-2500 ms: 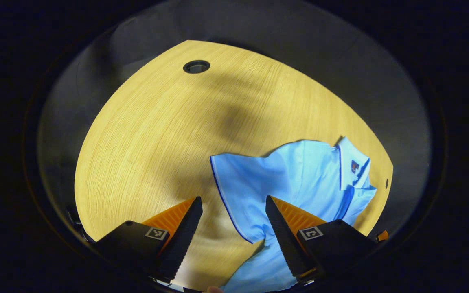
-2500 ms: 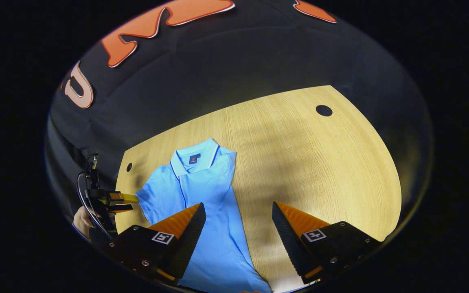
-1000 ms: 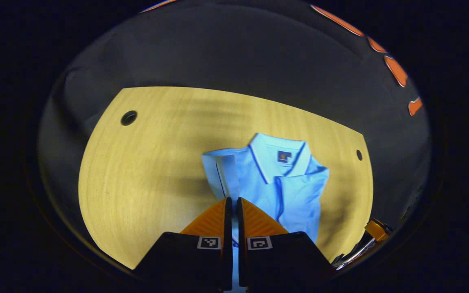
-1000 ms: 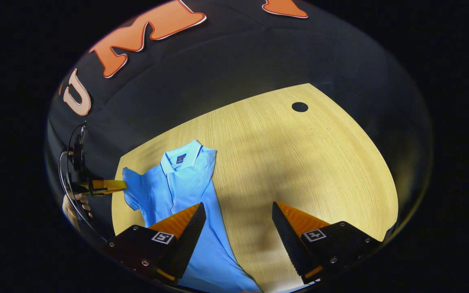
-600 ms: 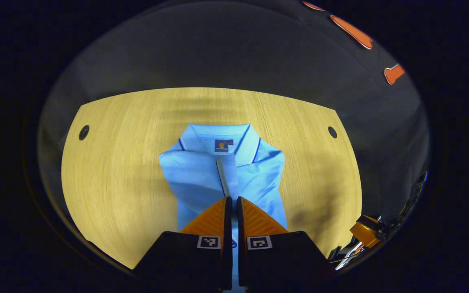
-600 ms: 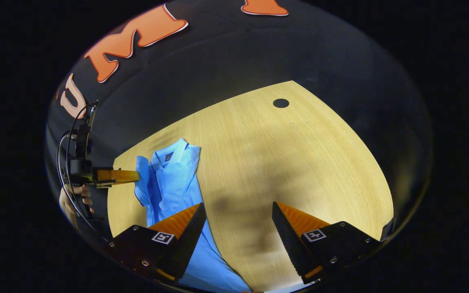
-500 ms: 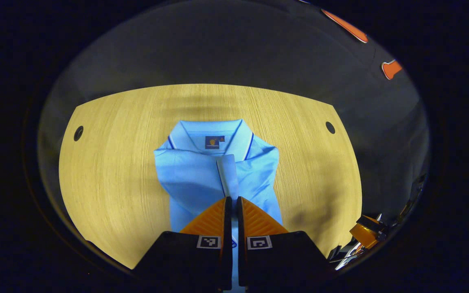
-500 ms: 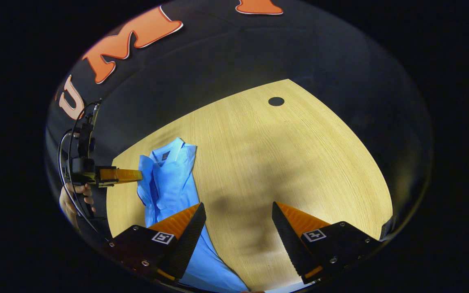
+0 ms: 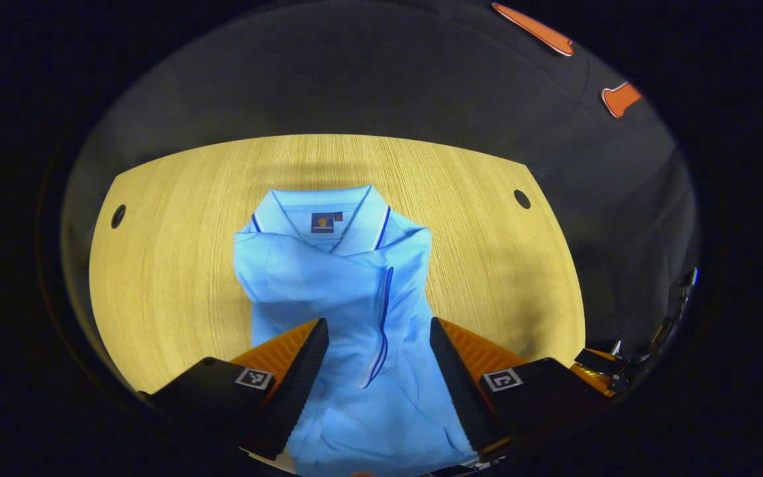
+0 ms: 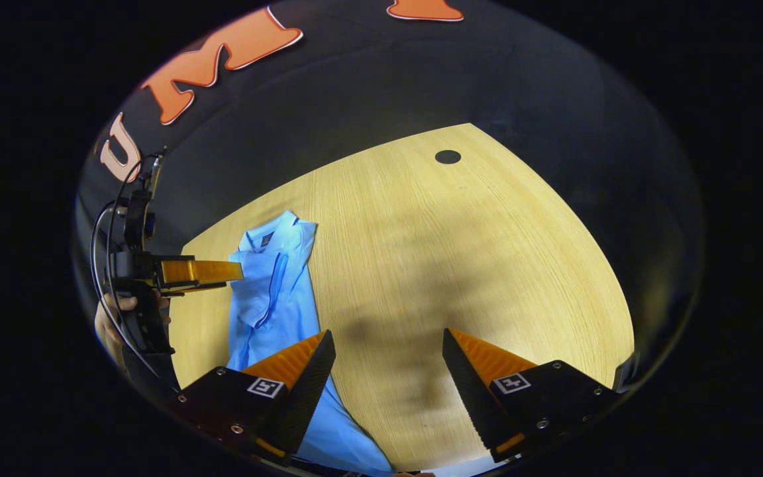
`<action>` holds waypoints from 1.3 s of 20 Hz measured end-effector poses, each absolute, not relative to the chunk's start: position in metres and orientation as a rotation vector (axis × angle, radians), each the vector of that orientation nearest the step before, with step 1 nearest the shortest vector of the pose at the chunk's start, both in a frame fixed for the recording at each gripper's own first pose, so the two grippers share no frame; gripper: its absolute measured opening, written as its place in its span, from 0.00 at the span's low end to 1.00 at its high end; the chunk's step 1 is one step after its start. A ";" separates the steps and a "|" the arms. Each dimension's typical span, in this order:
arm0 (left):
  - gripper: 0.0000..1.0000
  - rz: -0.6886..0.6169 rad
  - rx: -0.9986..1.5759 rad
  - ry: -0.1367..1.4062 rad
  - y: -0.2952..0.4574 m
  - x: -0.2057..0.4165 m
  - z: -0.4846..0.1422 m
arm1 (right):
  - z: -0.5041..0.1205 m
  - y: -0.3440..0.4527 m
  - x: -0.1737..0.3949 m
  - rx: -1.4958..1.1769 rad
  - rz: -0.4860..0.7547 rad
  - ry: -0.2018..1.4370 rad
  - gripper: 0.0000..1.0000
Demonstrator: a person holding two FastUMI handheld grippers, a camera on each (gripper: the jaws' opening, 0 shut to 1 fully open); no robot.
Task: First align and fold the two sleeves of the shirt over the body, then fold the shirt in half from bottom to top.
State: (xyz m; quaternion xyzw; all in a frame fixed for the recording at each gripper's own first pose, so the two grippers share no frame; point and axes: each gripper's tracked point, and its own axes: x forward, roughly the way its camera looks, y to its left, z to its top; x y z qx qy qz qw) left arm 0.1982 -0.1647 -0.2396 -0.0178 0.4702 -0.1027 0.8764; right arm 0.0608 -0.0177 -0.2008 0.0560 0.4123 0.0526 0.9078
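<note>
The shirt (image 9: 348, 298) lies flat on the worktop (image 9: 176, 265), collar (image 9: 318, 215) at its far end and hem toward me. One sleeve (image 9: 328, 278) lies folded across the shirt's body, just below the collar. My left claw (image 9: 376, 348) sits above the shirt's lower half, one finger to each side of the sleeve's edge. My right claw (image 10: 388, 361) is to the right of the shirt, over bare worktop. A round hole (image 10: 448, 157) sits far right of the collar.

Left gripper (image 9: 376, 331), fingers spread, above a light-blue shirt (image 9: 348, 291) lying collar-up on the wooden counter (image 9: 176, 265), one sleeve (image 9: 315, 271) folded across its body.
</note>
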 end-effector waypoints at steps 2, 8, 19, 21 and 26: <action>1.00 -0.184 -0.034 0.957 -0.143 0.183 -0.232 | -0.204 -0.010 0.056 0.090 0.123 0.860 0.99; 1.00 -0.107 -0.072 0.990 -0.071 0.095 -0.245 | -0.234 0.007 0.008 -0.087 0.160 0.939 0.99; 1.00 0.048 -0.011 1.154 0.040 -0.111 -0.331 | -0.317 0.014 -0.137 -0.288 0.208 1.212 0.99; 1.00 0.040 -0.011 1.195 0.037 -0.133 -0.346 | -0.328 0.013 -0.151 -0.296 0.194 1.247 0.99; 1.00 0.025 0.026 1.257 0.032 -0.156 -0.380 | -0.350 0.004 -0.168 -0.357 0.177 1.285 0.99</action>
